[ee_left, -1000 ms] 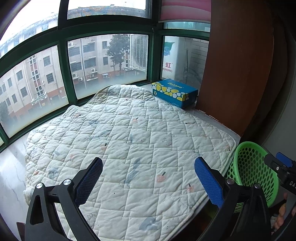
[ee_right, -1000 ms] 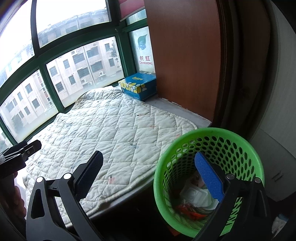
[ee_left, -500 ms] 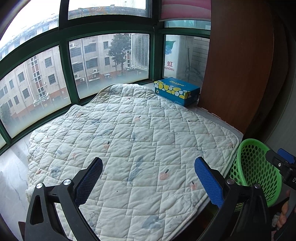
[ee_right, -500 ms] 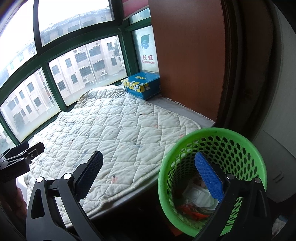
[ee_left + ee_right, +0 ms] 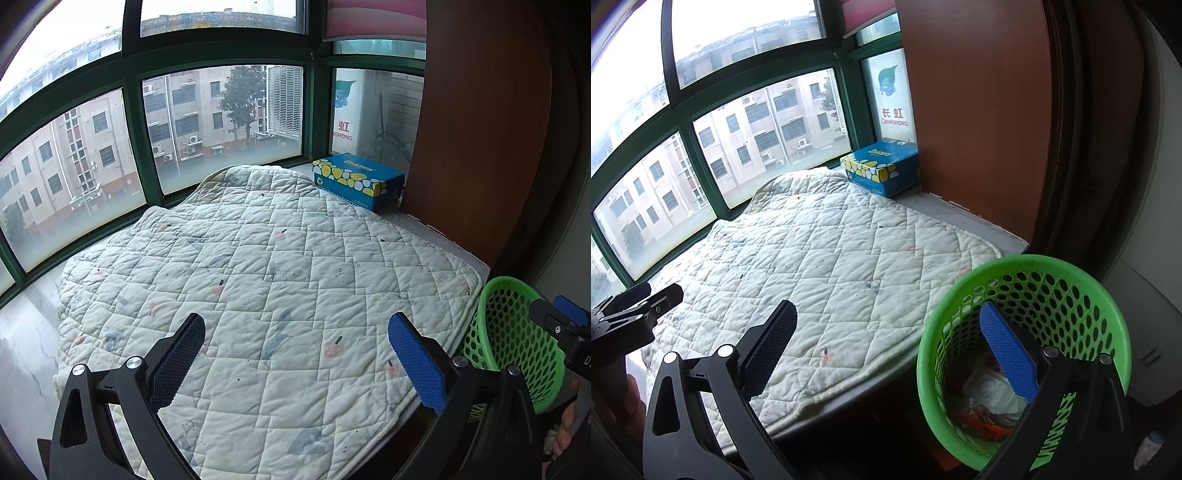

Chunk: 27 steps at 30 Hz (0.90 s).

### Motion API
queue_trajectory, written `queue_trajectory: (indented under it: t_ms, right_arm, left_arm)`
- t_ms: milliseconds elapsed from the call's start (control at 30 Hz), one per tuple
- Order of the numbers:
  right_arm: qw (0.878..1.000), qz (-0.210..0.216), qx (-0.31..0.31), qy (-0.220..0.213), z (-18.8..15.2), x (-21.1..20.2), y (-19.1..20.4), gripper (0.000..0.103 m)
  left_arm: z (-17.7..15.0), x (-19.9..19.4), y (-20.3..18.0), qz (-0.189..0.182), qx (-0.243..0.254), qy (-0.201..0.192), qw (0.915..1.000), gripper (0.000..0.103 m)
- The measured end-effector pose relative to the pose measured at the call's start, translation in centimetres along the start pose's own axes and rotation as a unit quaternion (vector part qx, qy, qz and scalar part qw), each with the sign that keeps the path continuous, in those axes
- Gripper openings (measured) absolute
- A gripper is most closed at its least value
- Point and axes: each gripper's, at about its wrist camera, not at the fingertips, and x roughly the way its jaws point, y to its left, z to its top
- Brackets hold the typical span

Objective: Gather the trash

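Over the last second the left gripper (image 5: 295, 354) has drawn back from the quilted pad (image 5: 258, 288), so the blue tissue box (image 5: 356, 181) and green basket (image 5: 517, 339) sit farther off, while the right gripper (image 5: 886, 354) edged slightly left of the basket (image 5: 1052, 295).

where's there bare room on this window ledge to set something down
The quilted pad is bare from the green window frame to its front edge. A grey ledge strip runs free between pad and wooden panel. The far corner is taken by the blue box; the green basket already holds trash.
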Motion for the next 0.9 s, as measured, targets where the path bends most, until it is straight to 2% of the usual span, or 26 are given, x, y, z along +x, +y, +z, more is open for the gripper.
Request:
queue_trajectory:
  t_ms: [900]
  right_arm:
    - [1.0,0.012,-0.004,0.0,-0.23,0.16,0.63,0.098]
  left_arm:
    - [-0.11,-0.23,-0.2,-0.001,-0.004,0.001,1.0,0.096]
